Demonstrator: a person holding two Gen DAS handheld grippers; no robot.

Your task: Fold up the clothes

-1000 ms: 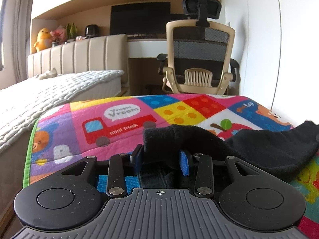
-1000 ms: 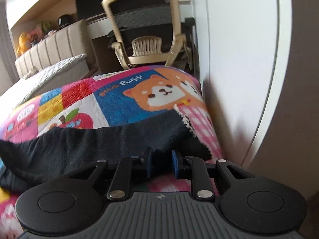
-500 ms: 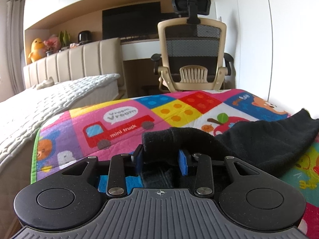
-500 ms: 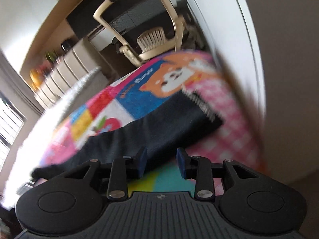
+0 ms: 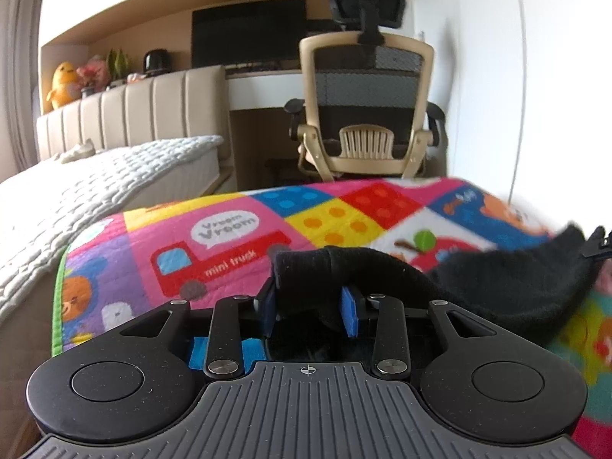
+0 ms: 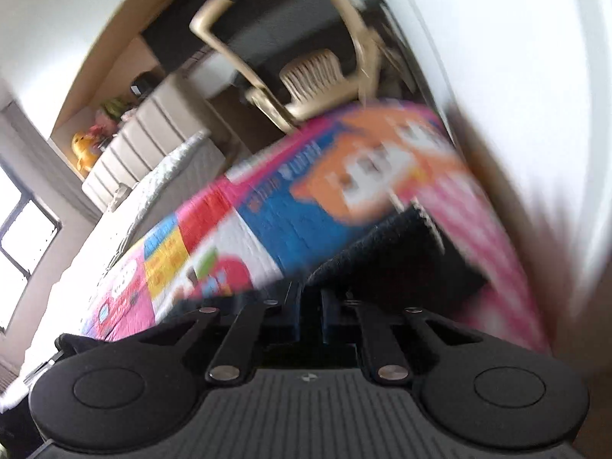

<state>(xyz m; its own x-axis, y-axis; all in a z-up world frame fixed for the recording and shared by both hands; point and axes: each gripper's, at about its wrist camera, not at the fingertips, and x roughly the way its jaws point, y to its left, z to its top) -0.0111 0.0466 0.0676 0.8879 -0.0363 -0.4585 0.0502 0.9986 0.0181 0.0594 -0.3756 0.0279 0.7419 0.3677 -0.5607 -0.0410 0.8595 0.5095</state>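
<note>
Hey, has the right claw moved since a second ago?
Yes. The right claw has rolled: the beige office chair and colourful patchwork play mat now tilt steeply, blurred. It grips the black cloth.

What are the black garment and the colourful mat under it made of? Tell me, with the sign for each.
Black garment: looks like a soft, matte knit or fleece; its surface is fuzzy and it bunches into a thick roll between the left gripper's pads. Colourful mat: seems quilted printed fabric, matte, with stitch lines puckering the cartoon panels. Exact fibres cannot be told.
</note>
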